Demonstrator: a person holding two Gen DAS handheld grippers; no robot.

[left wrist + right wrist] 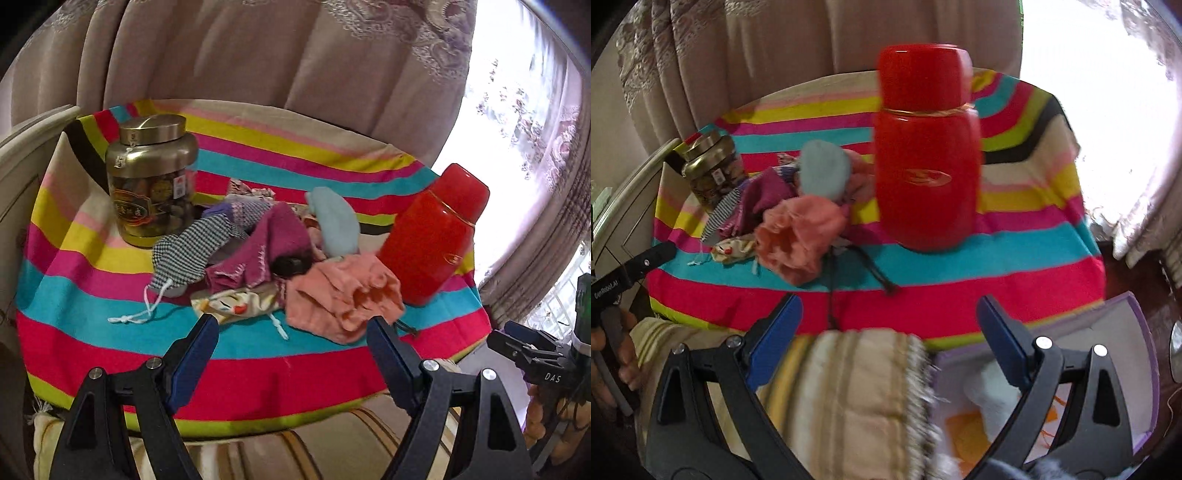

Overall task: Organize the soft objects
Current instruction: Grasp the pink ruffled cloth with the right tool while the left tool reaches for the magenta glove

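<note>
A heap of soft pouches lies on the striped tablecloth [92,317]: a pink pouch [343,295], a magenta one [266,251], a checked one [188,254], a pale blue one [334,221] and a cream printed one [236,304]. My left gripper [291,332] is open just in front of the heap, with nothing between its fingers. In the right wrist view the pink pouch [798,236] and the pale blue one [823,171] lie left of the red flask [927,158]. My right gripper [888,317] is open and empty over the table's near edge.
A gold-lidded jar [151,181] stands left of the heap and the red flask [432,236] to its right. A purple box [1137,354] with soft things in it sits below the table at the lower right. A fringed cushion [849,391] lies beneath. Curtains hang behind.
</note>
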